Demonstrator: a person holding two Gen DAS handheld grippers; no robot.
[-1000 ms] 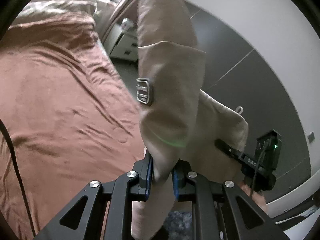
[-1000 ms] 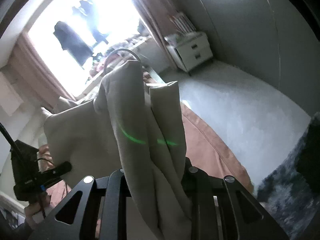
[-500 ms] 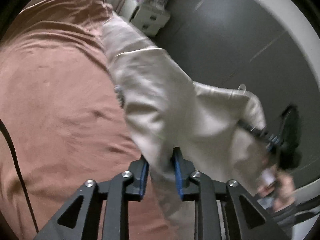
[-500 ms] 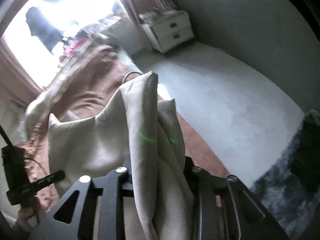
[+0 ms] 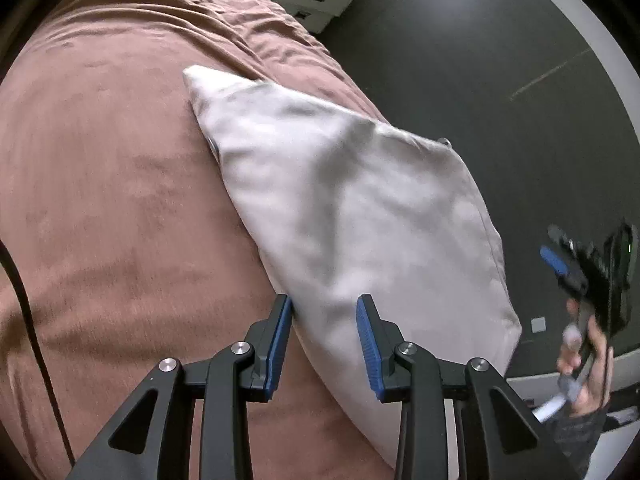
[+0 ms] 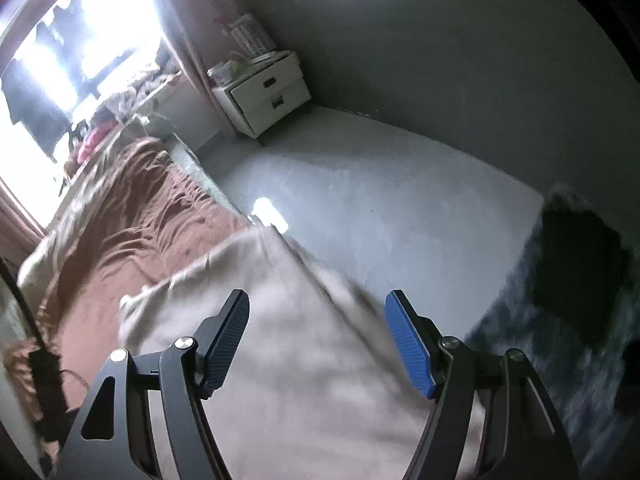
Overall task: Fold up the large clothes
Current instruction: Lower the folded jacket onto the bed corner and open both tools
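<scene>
A beige garment lies folded flat on the brown bed cover, along the bed's right edge. My left gripper hovers over the garment's near end. Its jaws are opening, and the cloth shows between the blue pads without being pinched. In the right wrist view the same garment spreads below my right gripper. Its jaws are opening wide with nothing gripped. The right gripper also shows in the left wrist view, off the bed's edge in a person's hand.
A white two-drawer nightstand stands by the wall beyond the bed. Grey floor runs along the bed's right side, with a dark shaggy rug nearer. A black cable crosses the cover at the left. A bright window lies beyond.
The garment hung from both shut grippers. It has come down flat onto the bed, and both grippers have opened and let it go. The right one has lifted away.
</scene>
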